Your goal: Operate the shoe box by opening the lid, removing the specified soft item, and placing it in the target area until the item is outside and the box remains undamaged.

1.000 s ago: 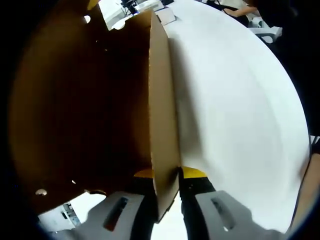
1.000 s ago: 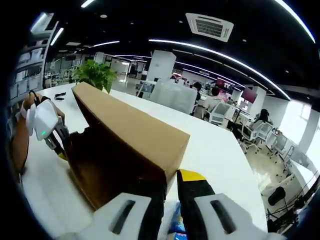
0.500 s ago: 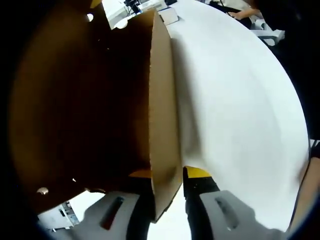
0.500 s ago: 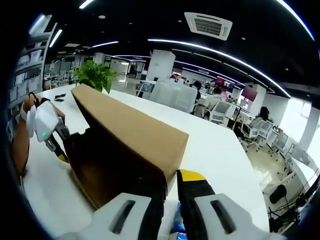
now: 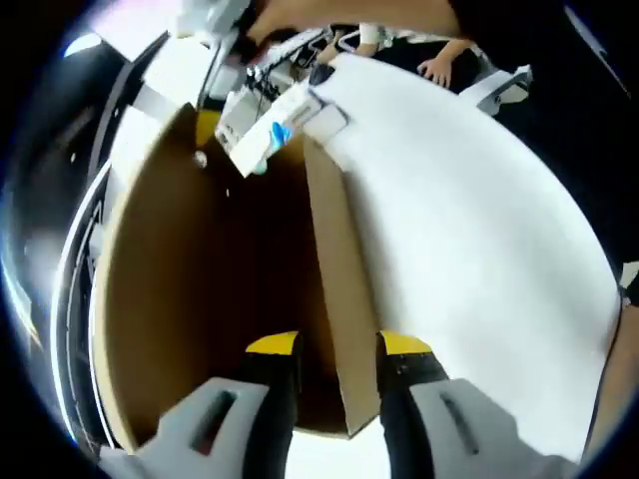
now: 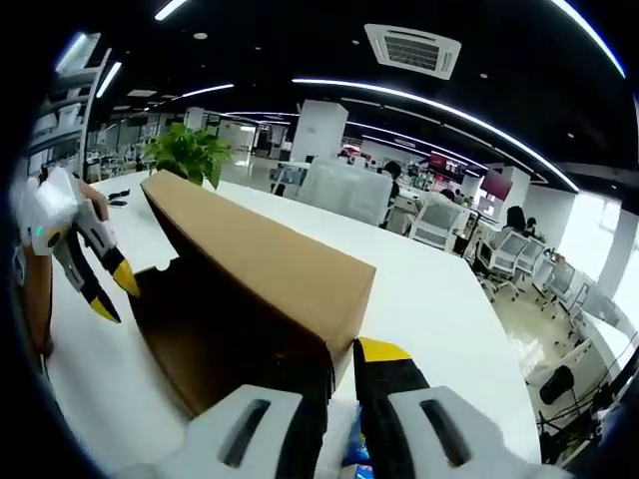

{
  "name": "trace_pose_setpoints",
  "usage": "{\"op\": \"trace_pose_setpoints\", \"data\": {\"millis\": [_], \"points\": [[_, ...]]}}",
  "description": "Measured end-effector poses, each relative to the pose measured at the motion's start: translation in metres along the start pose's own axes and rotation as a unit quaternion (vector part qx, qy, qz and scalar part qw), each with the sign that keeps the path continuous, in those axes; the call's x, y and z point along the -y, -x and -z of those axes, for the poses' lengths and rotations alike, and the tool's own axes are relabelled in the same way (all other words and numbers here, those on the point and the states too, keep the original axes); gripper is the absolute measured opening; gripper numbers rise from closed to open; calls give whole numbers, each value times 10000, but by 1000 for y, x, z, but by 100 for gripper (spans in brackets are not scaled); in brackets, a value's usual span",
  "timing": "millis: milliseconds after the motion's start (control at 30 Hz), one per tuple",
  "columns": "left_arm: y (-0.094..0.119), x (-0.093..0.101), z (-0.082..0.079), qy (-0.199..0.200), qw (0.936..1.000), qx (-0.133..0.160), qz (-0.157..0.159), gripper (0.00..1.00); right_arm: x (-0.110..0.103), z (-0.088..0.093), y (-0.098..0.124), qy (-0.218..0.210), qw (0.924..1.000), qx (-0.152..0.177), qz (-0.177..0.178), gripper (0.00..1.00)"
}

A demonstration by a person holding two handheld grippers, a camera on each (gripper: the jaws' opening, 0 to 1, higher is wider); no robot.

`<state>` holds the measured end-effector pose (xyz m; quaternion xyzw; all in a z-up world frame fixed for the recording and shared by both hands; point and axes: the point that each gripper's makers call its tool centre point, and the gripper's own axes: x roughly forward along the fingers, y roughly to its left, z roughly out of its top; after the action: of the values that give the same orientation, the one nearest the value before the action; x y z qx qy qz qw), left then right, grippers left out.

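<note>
The brown cardboard shoe box lid [image 6: 255,254] is raised over the white table [image 6: 429,289]. My right gripper [image 6: 342,361] is shut on its near corner, and a bit of blue shows low between the jaws. In the left gripper view I look into the lid's brown underside [image 5: 200,279]. Its side wall [image 5: 339,289] runs up the middle. My left gripper [image 5: 337,346] is open, with the wall's end lying loose in the gap. In the right gripper view the left gripper [image 6: 113,292] hangs just off the lid's far end, yellow tips apart. The right gripper [image 5: 268,135] shows at the lid's far end.
The white table [image 5: 469,220] stretches wide to the right of the lid. A potted plant [image 6: 185,150] and office chairs [image 6: 344,195] stand behind it. A person's hand [image 5: 439,70] rests at the far table edge. Small dark items [image 6: 120,190] lie near the plant.
My left gripper has opened, let go of the lid's edge and drawn back a little from it. The right gripper still holds its corner of the lid.
</note>
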<state>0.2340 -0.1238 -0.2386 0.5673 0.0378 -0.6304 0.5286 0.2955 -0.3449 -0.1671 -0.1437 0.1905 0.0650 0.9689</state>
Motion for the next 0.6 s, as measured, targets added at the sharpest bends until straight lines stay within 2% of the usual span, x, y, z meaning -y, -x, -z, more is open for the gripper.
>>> {"op": "trace_pose_setpoints", "data": {"millis": [133,233,333,367,400,433,467,533,600], "points": [[11,-1,-27,-343,9983,460,-135,31,0,0,0,-83,10000,44,-31,7],[19,-4,-43,-420,9958,768,-257,31,1,1,-1,-144,9998,127,10,7],[13,-3,-47,-533,9962,633,-262,30,0,3,-2,-227,9992,304,119,6],[6,-2,-49,-625,9964,524,-216,30,-1,4,-3,-190,9993,303,115,6],[-1,1,-55,-706,9959,556,-134,30,-1,5,-3,-146,9994,301,118,6],[-4,2,-60,-750,9951,640,-70,30,-1,6,-2,-169,9993,320,120,6],[-7,3,-70,-736,9936,854,-13,30,0,6,-2,-178,9992,332,109,6],[-5,5,-77,-684,9927,997,1,31,1,5,-1,-236,9990,363,79,6],[3,-2,-92,-807,9893,1211,-107,33,0,5,0,-153,9992,363,119,6]]}}
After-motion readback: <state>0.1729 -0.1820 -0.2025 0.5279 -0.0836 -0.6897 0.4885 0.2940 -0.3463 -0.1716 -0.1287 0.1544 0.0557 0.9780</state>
